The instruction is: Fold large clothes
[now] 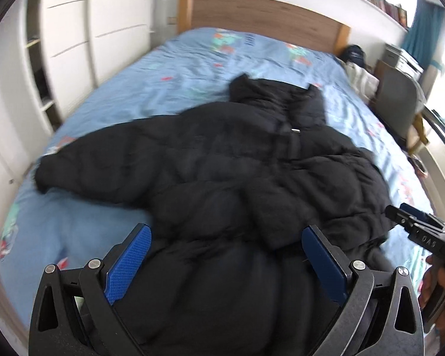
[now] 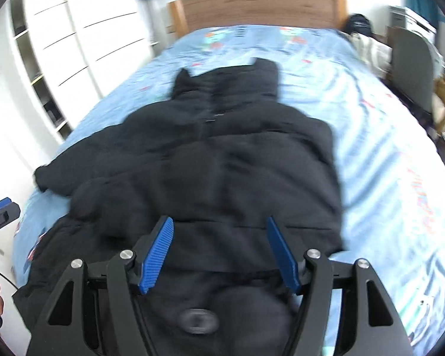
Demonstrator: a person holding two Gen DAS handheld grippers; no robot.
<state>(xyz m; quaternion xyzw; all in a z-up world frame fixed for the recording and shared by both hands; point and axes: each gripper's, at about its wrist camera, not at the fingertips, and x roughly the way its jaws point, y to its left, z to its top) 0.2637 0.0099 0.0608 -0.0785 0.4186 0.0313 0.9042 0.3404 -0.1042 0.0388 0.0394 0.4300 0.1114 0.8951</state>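
Lying across the bed (image 1: 163,77), a black puffer jacket (image 1: 252,163), sleeve outstretched.

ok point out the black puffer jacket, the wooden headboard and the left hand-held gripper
black puffer jacket (image 1: 222,160): left wrist view, quilted chest
wooden headboard (image 2: 258,6): right wrist view, middle of panel
left hand-held gripper (image 1: 226,262): left wrist view, midway between fingertips

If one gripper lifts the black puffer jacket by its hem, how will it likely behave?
The black puffer jacket looks thick and quilted, so it would probably sag and drape rather than hold shape. Its puffy bulk suggests it is light for its size but may spring back from a fold. The left sleeve lies spread on the bed and would likely trail behind.
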